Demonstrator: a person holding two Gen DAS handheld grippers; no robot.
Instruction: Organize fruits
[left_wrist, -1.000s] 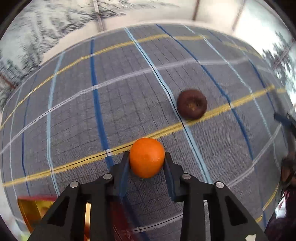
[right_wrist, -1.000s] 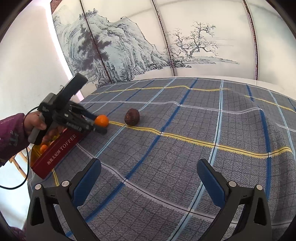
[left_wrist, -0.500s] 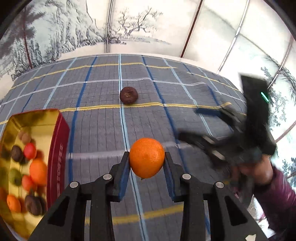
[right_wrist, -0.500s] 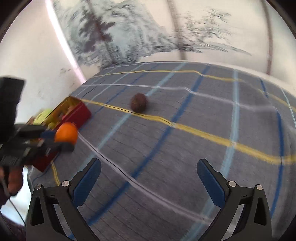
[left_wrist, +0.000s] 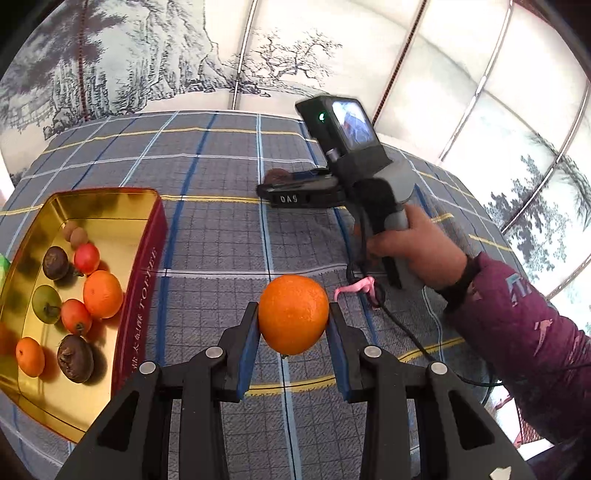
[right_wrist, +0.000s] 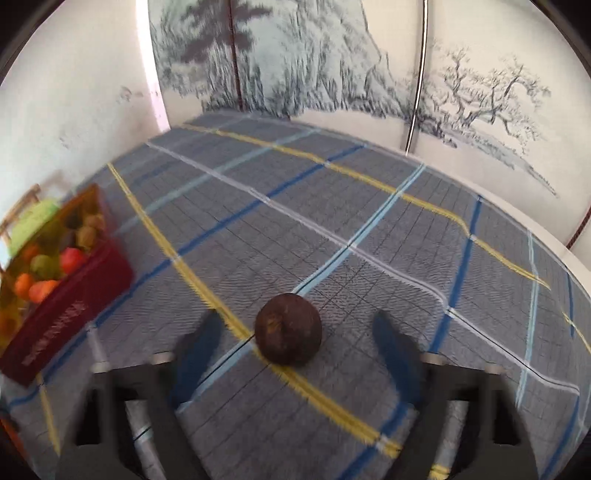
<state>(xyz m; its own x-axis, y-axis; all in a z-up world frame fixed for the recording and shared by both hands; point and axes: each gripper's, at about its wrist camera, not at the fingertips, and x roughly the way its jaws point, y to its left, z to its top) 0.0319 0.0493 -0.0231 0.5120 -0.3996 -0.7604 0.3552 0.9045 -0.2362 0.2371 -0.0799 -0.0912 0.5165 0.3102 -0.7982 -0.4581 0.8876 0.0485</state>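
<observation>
The left hand-held gripper is clamping an orange between its blue pads, holding it above the plaid cloth, just right of the tin with fruit lying in it. The right hand-held gripper is pointing down at a dark brown fruit sitting on the cloth's yellow stripe. Its jaws have just been closing, the fruit sitting between them with gaps showing on both sides. A hand is gripping its handle.
</observation>
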